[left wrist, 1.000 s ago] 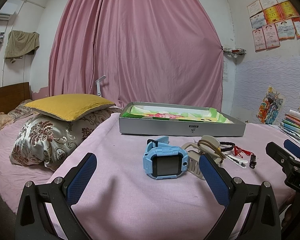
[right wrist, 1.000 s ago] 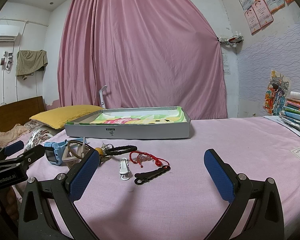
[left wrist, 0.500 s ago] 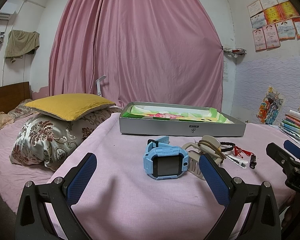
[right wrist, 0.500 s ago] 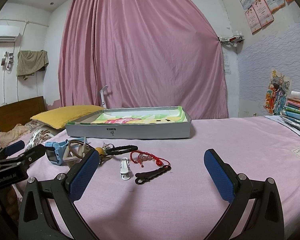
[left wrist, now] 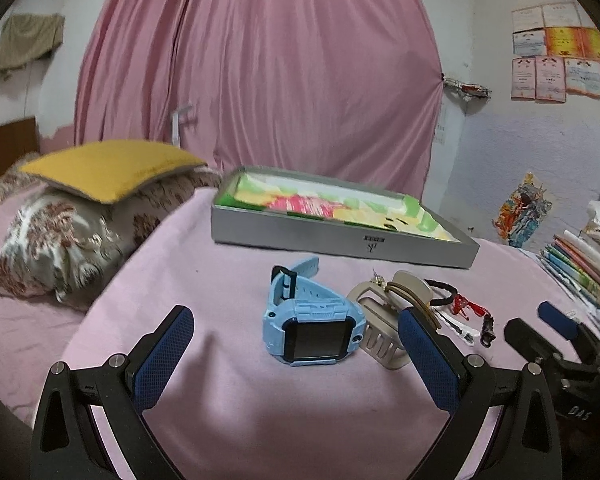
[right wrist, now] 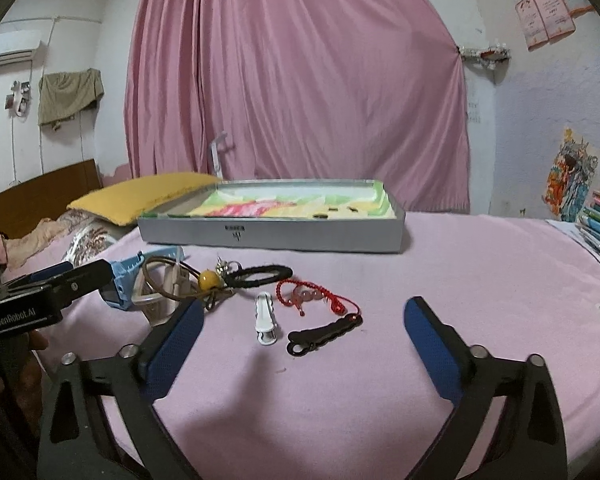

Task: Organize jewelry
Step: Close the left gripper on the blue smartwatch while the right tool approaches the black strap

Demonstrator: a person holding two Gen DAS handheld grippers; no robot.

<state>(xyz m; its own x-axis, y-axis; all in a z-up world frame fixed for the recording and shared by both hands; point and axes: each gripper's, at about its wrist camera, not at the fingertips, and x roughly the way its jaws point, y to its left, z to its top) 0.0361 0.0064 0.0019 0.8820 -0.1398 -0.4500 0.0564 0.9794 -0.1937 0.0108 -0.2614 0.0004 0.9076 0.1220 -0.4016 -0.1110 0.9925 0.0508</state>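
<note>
A pink curtain [right wrist: 300, 80] hangs at the far wall. A yellow pillow [left wrist: 108, 168] lies on a floral pillow [left wrist: 60, 236], far left. Books [left wrist: 580, 264] are stacked right, with certificates [left wrist: 560, 64] above.

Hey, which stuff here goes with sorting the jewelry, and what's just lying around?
Part of the job:
blue watch
red string bracelet
black hair tie
white clip
black clip
grey box

Just lying about:
yellow pillow
books
</note>
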